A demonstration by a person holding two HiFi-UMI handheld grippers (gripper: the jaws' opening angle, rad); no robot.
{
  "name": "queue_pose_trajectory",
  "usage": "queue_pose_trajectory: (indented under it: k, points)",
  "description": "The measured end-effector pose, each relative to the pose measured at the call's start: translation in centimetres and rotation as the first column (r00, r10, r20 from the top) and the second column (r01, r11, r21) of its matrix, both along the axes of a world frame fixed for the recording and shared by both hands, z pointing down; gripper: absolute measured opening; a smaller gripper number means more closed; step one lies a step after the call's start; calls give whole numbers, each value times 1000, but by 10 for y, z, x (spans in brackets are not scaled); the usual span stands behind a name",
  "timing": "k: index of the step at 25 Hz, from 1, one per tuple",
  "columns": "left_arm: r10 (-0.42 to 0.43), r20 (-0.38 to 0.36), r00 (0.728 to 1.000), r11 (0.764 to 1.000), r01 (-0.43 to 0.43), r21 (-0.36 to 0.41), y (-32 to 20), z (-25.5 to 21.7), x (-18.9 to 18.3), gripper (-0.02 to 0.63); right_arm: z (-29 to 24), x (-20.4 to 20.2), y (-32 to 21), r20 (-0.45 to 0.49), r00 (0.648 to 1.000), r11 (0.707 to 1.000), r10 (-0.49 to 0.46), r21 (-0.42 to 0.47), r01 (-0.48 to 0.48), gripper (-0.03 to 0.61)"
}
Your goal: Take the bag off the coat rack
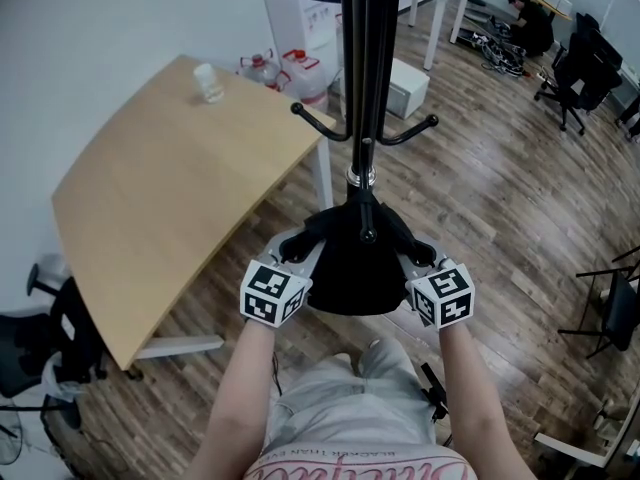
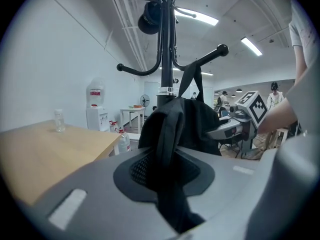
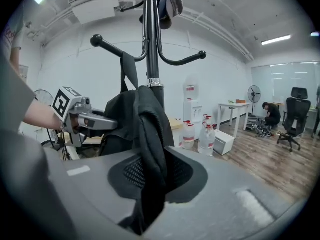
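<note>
We are pinching the bag (image 1: 355,273) with the left hand-held gripper (image 1: 300,251). The right hand-held gripper (image 1: 420,258) is pinching it too.

I was working in an open office. Around the coat rack (image 1: 362,58) ran a wood-plank floor (image 1: 500,218), and just left of the rack stood a long, light wooden desk (image 1: 170,198) against a plain white wall. Behind the rack were a water dispenser (image 3: 192,104) and a few big water jugs (image 3: 206,139), with a small white table (image 3: 235,106) and a standing fan (image 3: 254,94) farther back. Black swivel chairs (image 1: 585,63) sat well off to the rack's right, near a person (image 3: 272,115) crouched low by the floor. Strip lights (image 2: 197,16) ran across the bare ceiling above the rack.
</note>
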State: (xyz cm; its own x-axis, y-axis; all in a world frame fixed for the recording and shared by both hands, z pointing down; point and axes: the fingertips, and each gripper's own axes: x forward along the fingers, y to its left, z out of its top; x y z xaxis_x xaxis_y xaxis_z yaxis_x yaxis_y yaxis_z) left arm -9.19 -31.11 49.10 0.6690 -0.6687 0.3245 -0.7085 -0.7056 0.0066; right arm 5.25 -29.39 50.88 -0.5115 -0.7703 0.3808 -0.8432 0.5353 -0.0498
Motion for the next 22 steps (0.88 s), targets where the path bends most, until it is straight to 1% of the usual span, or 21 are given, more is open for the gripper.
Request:
queue_pose_trajectory:
  k: [4,11,22]
  points:
    - [-12,-11,1000,1000,12,-9,4,-4,-2,78,-6,6,3,12,999,999,41,11,-41,52]
    - [-15,-29,999,1000,15,8,15,-18,-5,75,-23,7,15,16,998,997,65,40,-65,51]
    - [-2,-23,1000,999,3,39,32,-43,-8,75,-46,4,36,18,996,993,92,66,-93,51]
